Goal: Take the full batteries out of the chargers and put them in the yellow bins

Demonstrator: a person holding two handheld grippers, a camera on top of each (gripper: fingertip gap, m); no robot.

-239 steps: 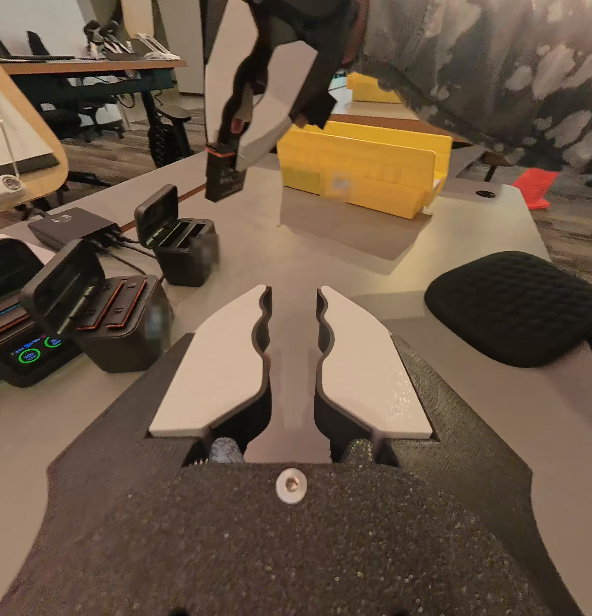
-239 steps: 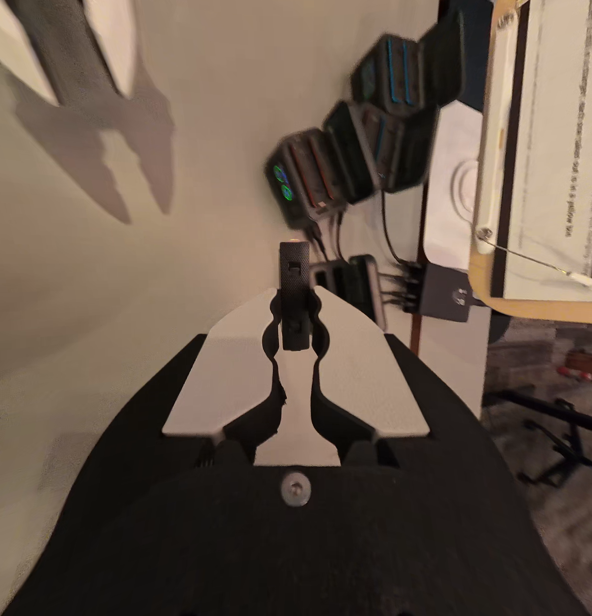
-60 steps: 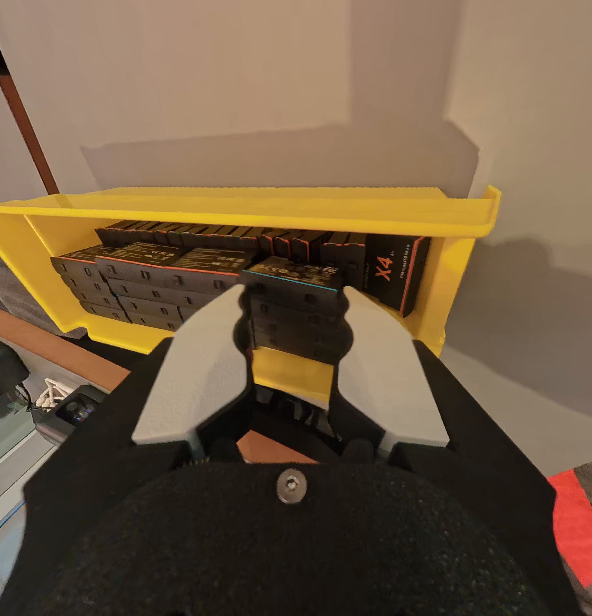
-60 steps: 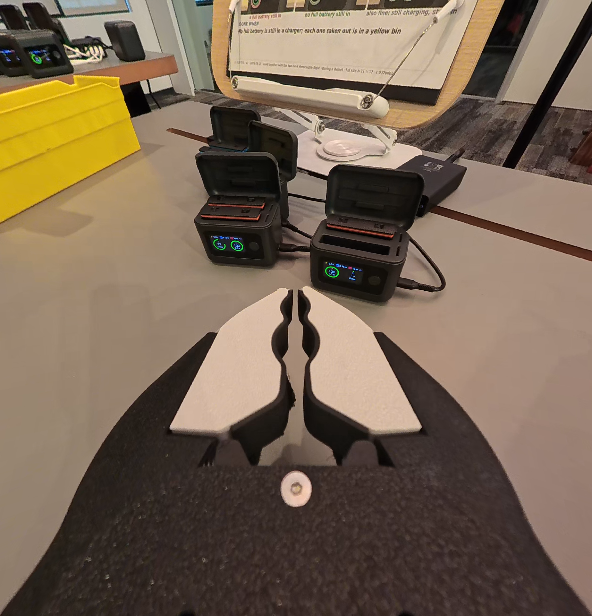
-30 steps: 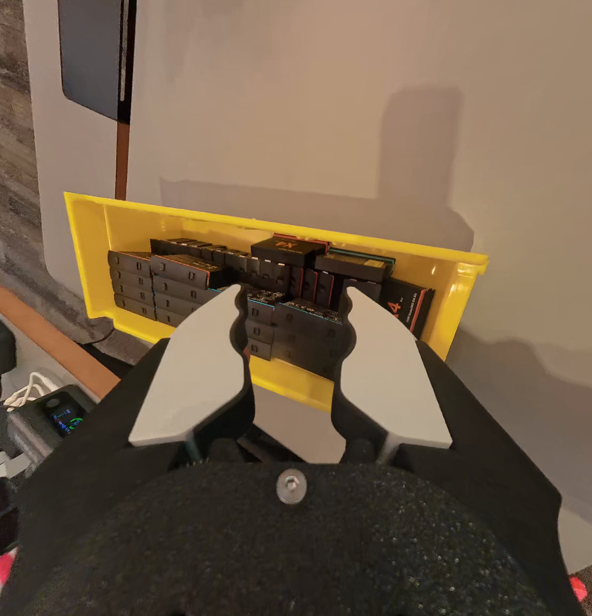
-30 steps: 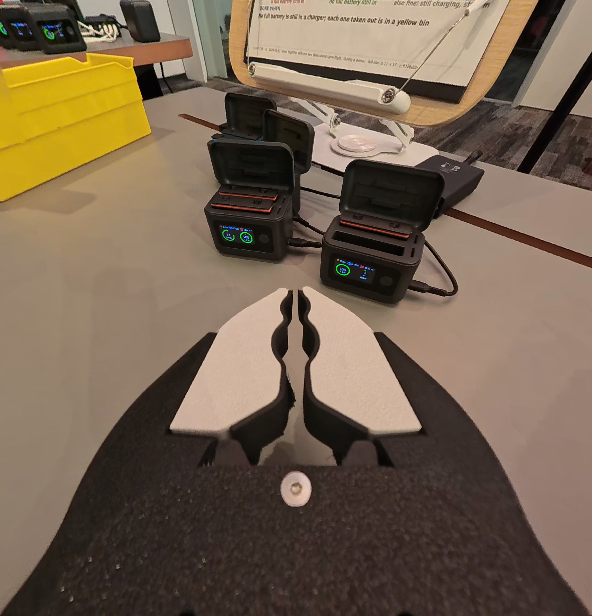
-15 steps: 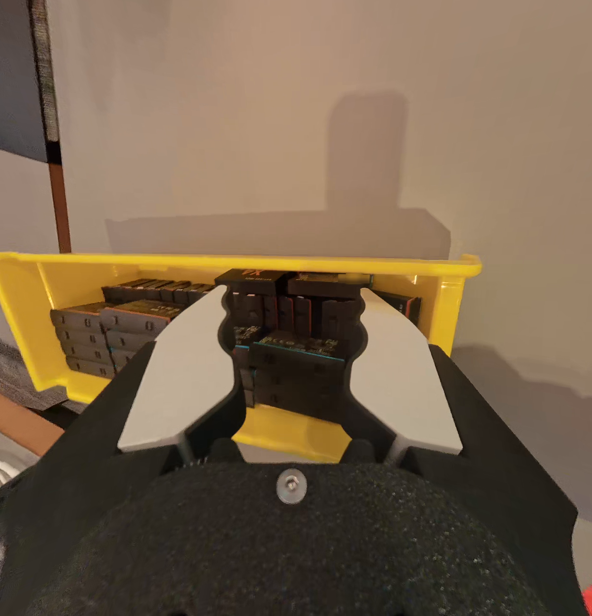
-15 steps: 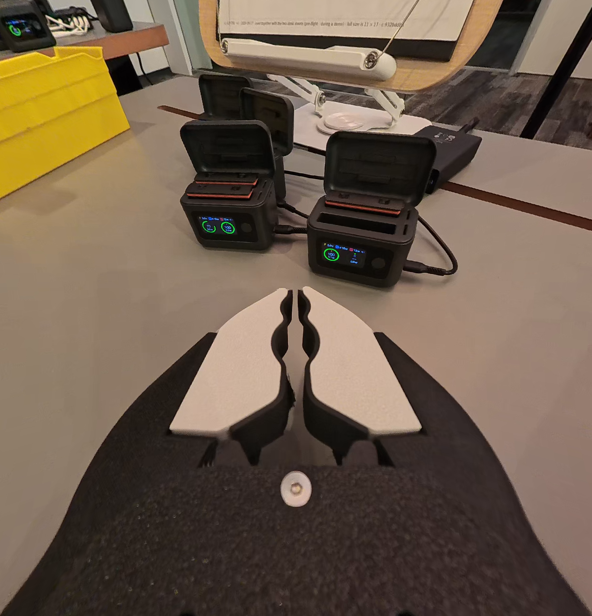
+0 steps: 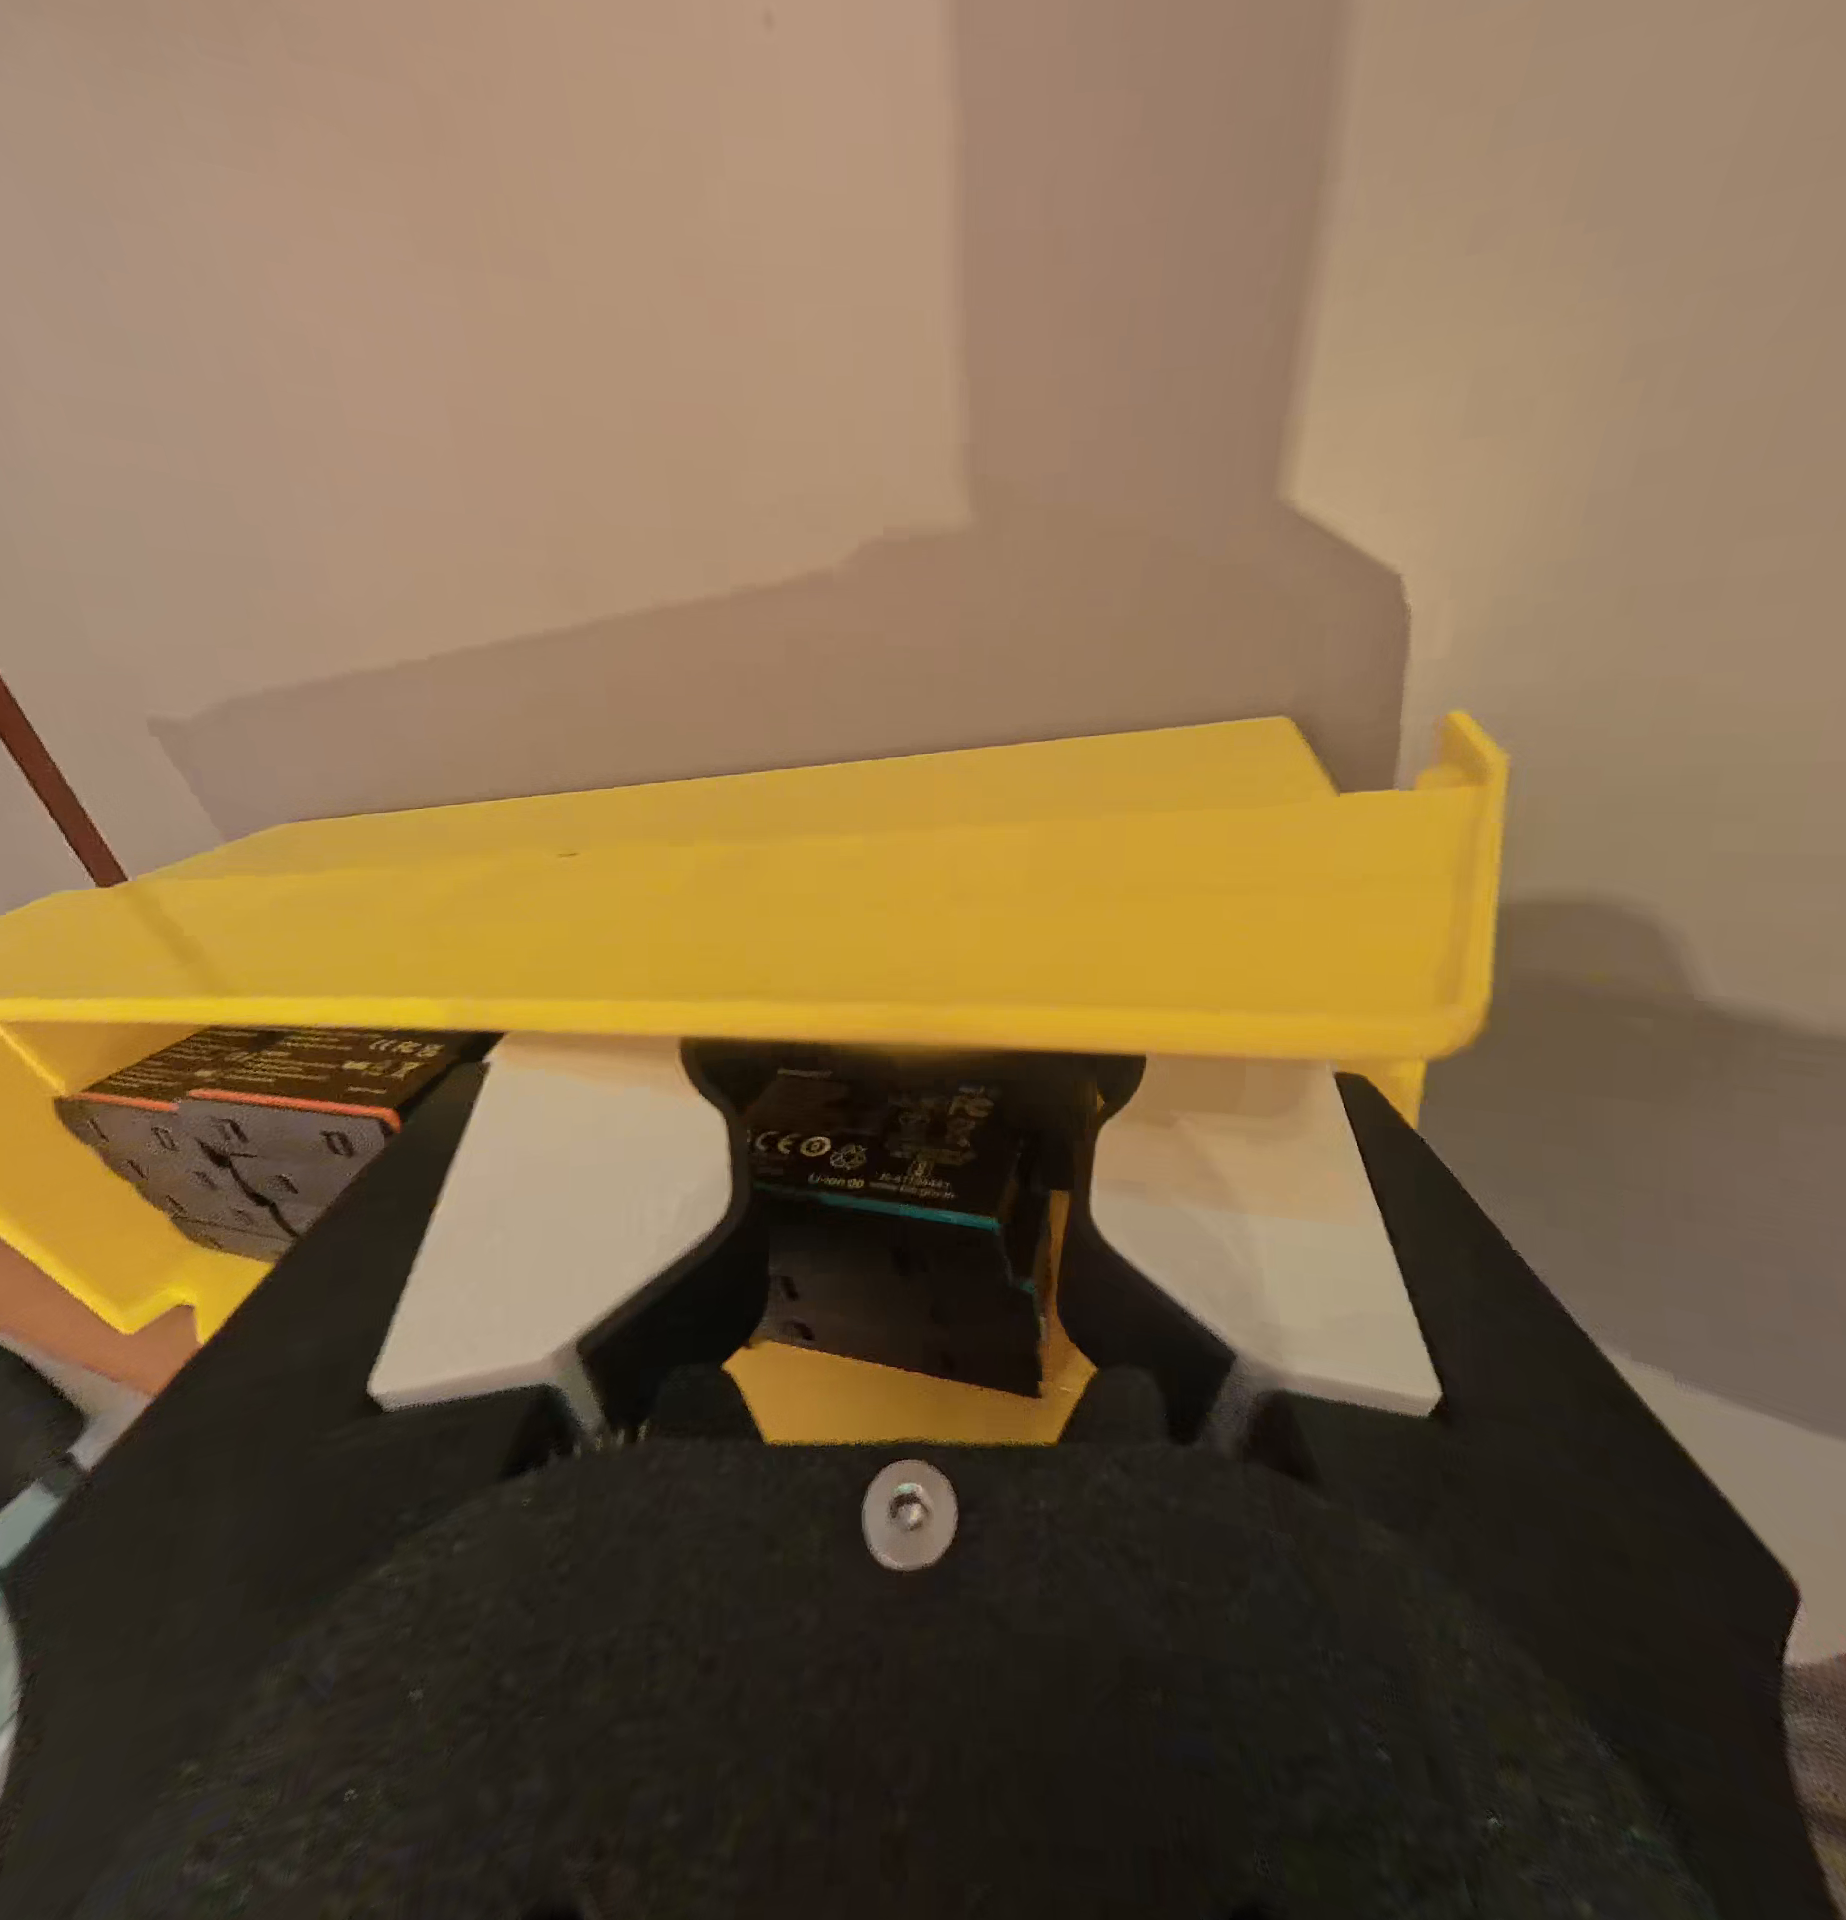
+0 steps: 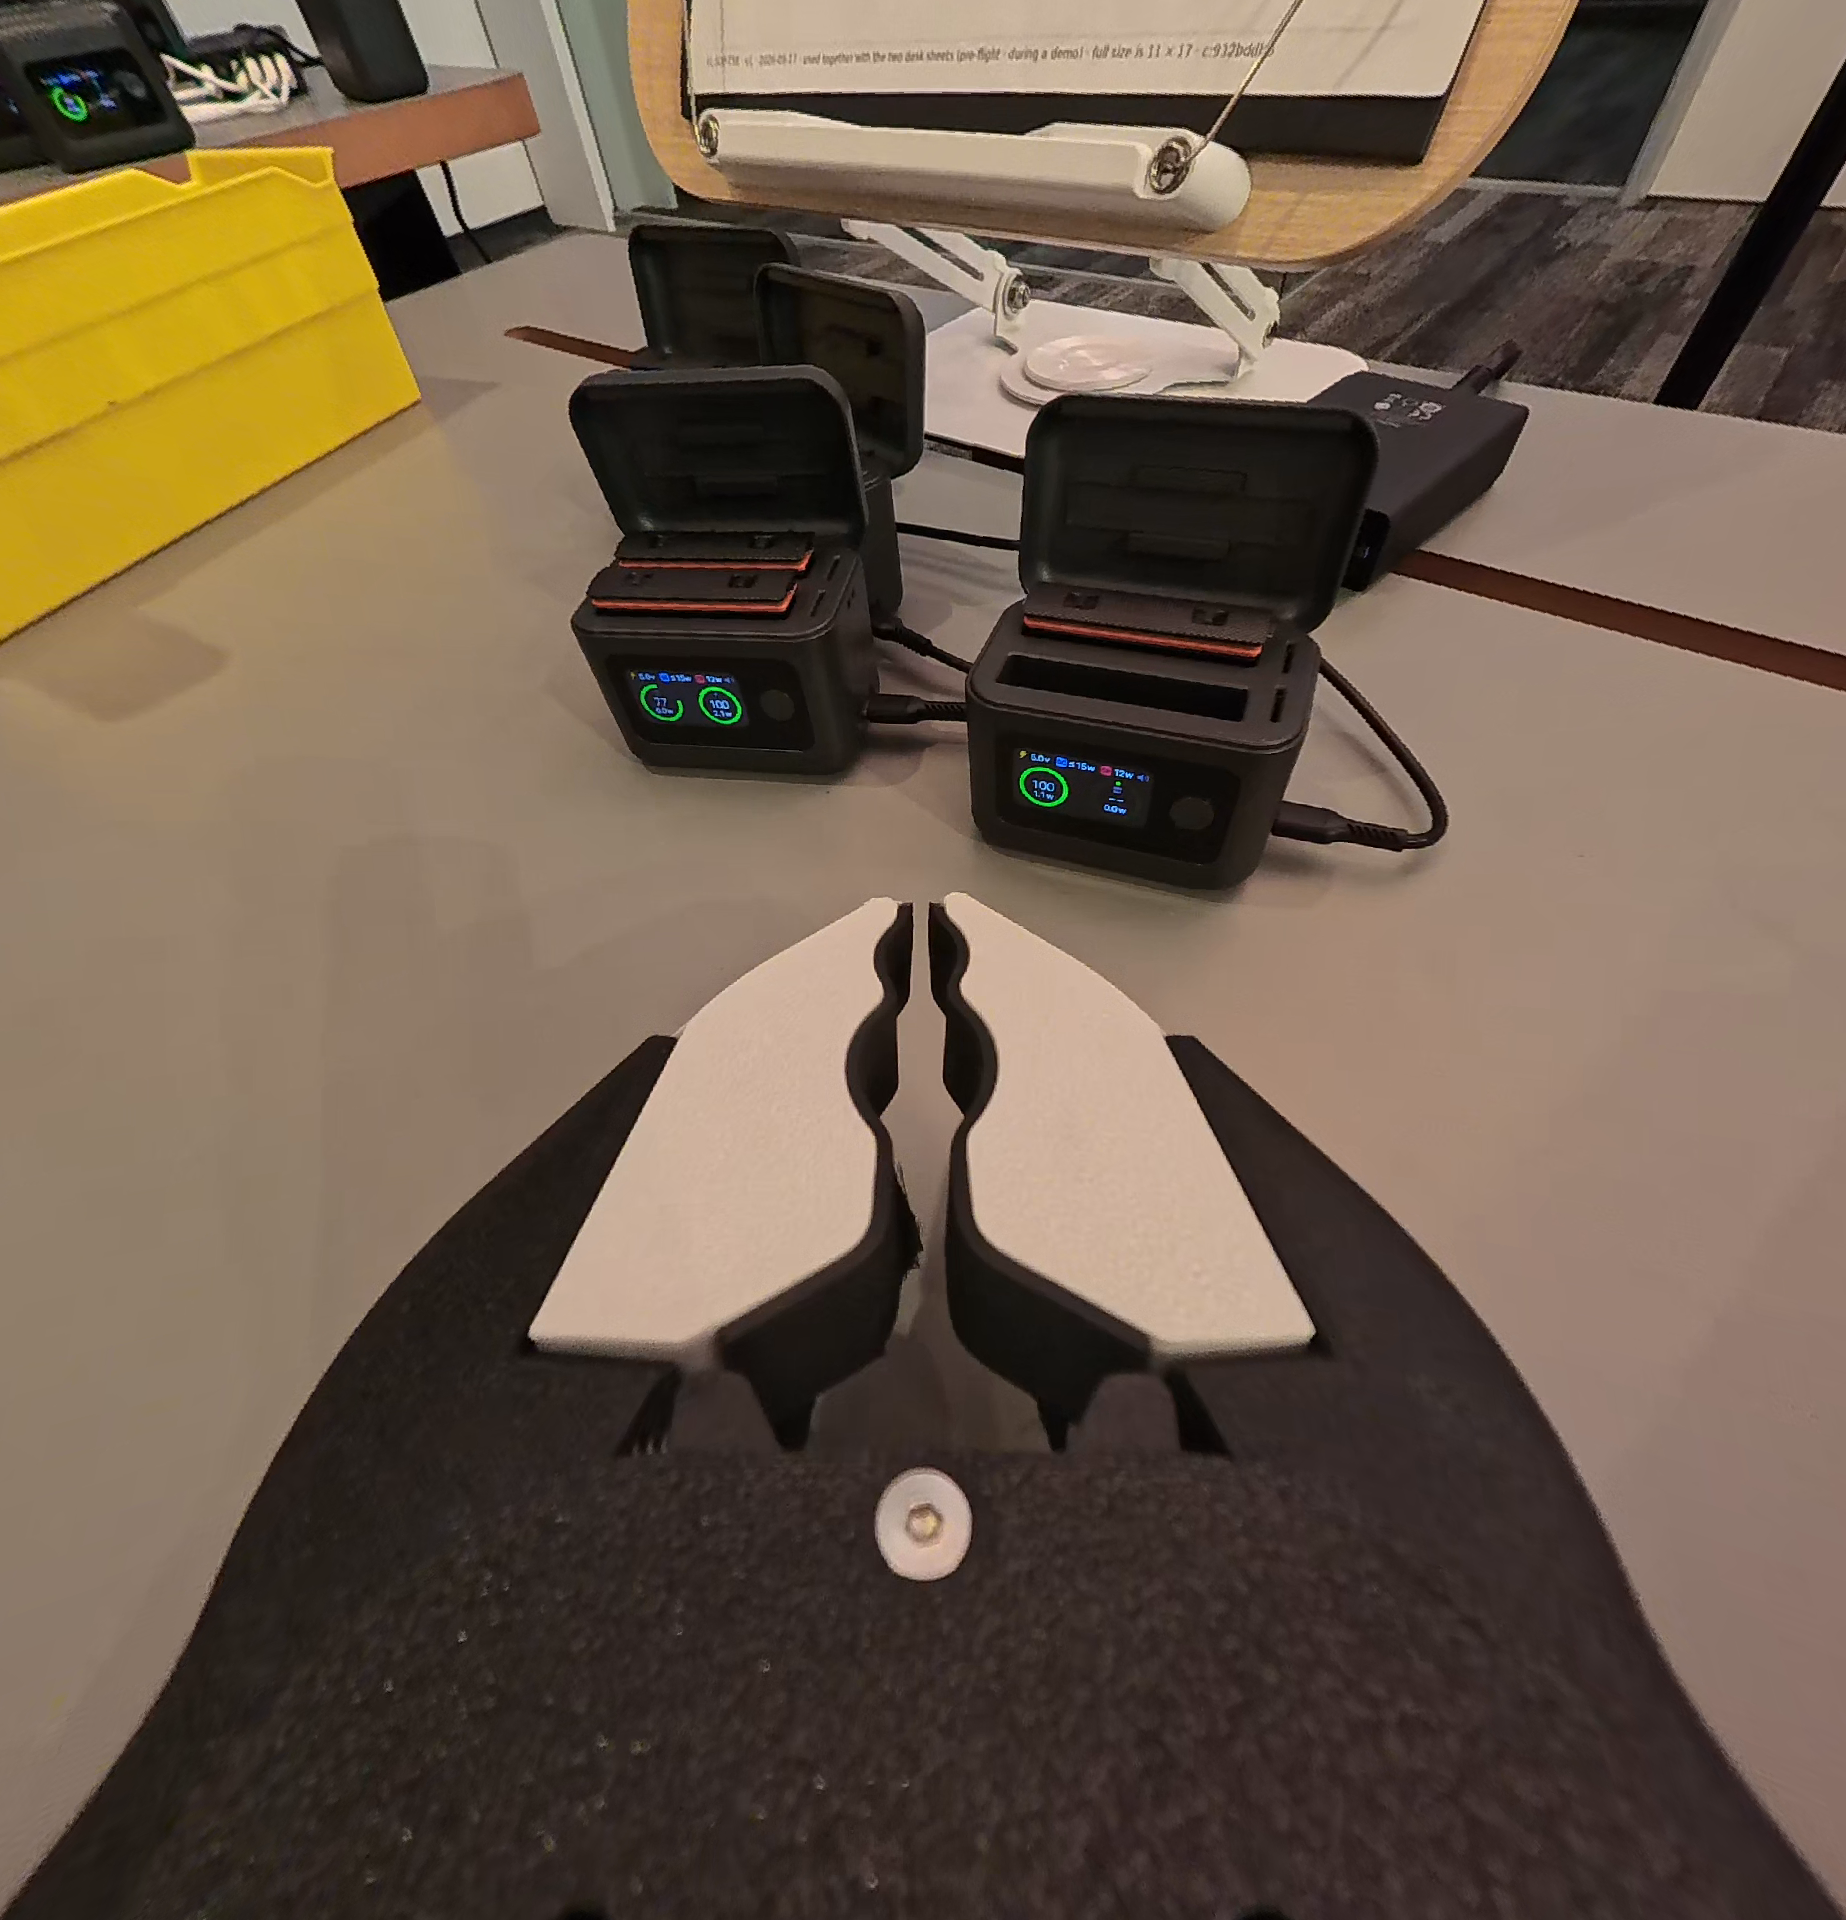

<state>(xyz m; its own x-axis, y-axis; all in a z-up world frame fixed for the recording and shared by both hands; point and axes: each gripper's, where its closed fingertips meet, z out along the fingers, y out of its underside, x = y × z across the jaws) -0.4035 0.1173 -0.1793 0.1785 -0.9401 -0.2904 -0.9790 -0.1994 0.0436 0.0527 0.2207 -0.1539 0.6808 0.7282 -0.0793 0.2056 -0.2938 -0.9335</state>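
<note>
In the left wrist view the yellow bin [image 9: 898,935] fills the middle, and its wall hides my fingertips. My left gripper [image 9: 914,1049] is open wide and reaches into the bin. A black battery with a teal edge [image 9: 888,1153] lies in the bin between the jaws, apart from both fingers. More black batteries [image 9: 244,1132] are stacked at the left. My right gripper [image 10: 920,909] is shut and empty above the grey table, in front of two open chargers. The left charger [image 10: 727,665] holds two orange-edged batteries. The right charger [image 10: 1147,748] holds one, with its front slot empty.
Two more open chargers [image 10: 836,343] stand behind the front pair, with cables running right. A black power brick [image 10: 1428,468] and a white stand holding a board [image 10: 1002,177] are at the back. Stacked yellow bins [image 10: 171,343] stand at the left, and more chargers [image 10: 98,104] on a shelf beyond. Some 45 cm of space lies between my two pairs of fingers.
My left gripper has dropped and pushed forward into the yellow bin, staying open; the bin wall now covers its tips. My right gripper has stayed shut and drifted slightly towards the chargers.
</note>
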